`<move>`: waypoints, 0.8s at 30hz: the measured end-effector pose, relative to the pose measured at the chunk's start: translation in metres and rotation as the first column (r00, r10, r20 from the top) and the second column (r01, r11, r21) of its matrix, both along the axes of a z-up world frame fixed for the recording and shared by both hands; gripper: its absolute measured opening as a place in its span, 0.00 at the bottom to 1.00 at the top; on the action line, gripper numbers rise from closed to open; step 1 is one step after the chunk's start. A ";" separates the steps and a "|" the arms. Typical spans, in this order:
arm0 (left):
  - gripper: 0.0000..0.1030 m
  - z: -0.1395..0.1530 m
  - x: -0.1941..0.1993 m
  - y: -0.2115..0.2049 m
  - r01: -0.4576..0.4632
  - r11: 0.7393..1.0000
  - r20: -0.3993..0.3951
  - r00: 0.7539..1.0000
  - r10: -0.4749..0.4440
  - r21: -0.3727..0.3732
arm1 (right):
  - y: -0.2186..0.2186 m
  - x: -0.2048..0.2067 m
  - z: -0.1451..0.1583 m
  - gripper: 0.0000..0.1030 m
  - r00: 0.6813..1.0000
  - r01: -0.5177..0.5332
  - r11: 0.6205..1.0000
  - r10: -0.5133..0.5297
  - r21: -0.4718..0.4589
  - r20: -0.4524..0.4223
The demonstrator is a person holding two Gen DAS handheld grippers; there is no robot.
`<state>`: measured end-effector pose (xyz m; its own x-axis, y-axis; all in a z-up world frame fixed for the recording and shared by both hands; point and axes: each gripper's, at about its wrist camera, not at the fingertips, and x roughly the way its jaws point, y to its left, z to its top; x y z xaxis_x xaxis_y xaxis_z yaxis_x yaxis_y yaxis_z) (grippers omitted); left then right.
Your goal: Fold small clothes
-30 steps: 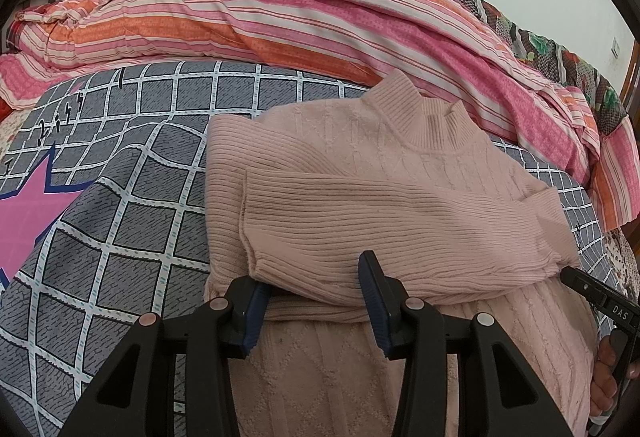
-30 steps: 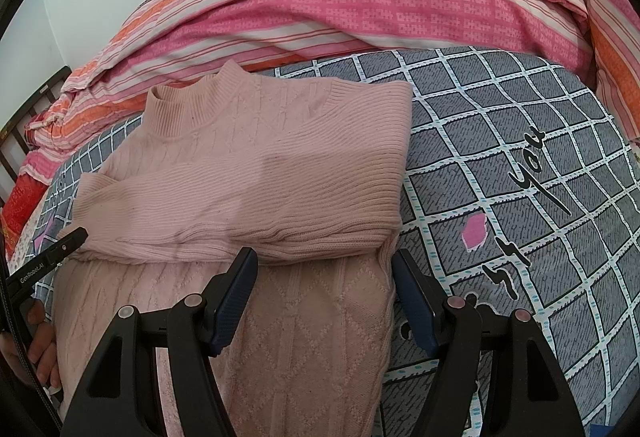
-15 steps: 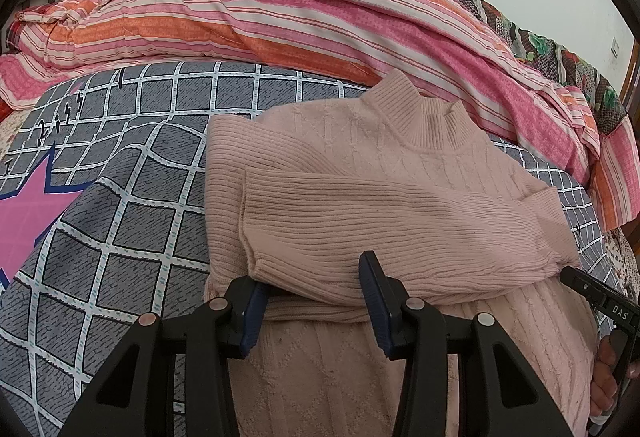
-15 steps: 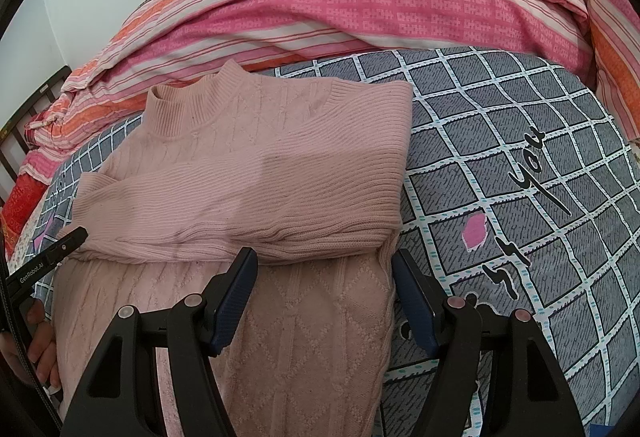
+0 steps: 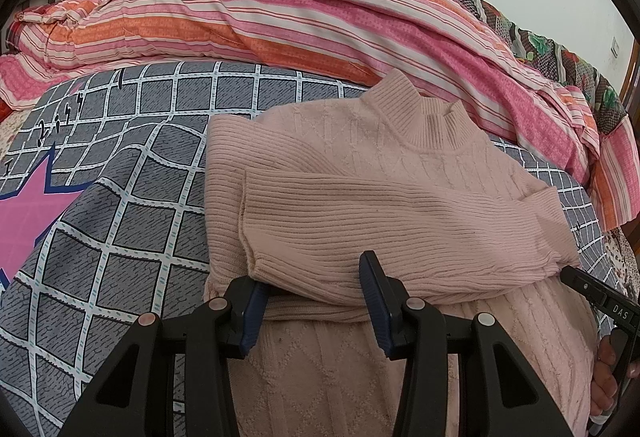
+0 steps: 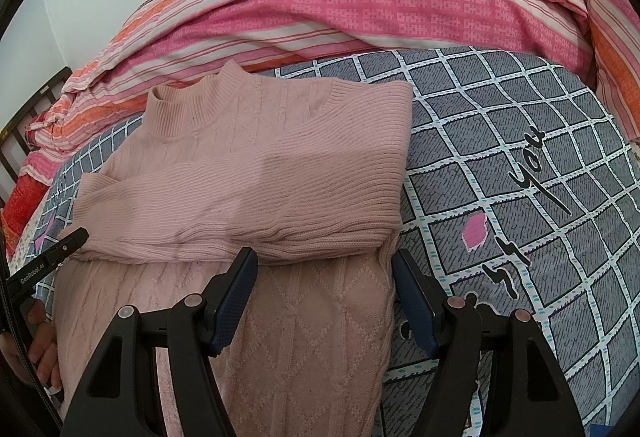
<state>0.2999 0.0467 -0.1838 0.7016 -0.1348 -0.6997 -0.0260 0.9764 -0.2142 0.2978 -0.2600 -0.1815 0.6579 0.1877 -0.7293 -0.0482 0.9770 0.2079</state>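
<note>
Nothing has shifted since a second ago: my left hand-held gripper [image 5: 312,305] and right hand-held gripper [image 6: 326,297] still hover with fingers apart, gripping nothing, low over the lower body of the pink sweater [image 5: 384,189]. I judge I hold one near each side edge so both can take the hem together and fold it up toward the collar. The sweater lies flat on the grey checked bed cover [image 5: 132,197], in front of the striped quilt [image 5: 280,9], both ribbed sleeves already crossed over its cable-knit chest, collar pointing away from me.
</note>
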 end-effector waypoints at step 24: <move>0.47 0.008 -0.022 0.027 -0.043 0.997 0.025 0.999 0.045 -0.065 | -0.015 -0.039 0.017 0.66 0.993 0.072 0.997 -0.074 0.031 0.087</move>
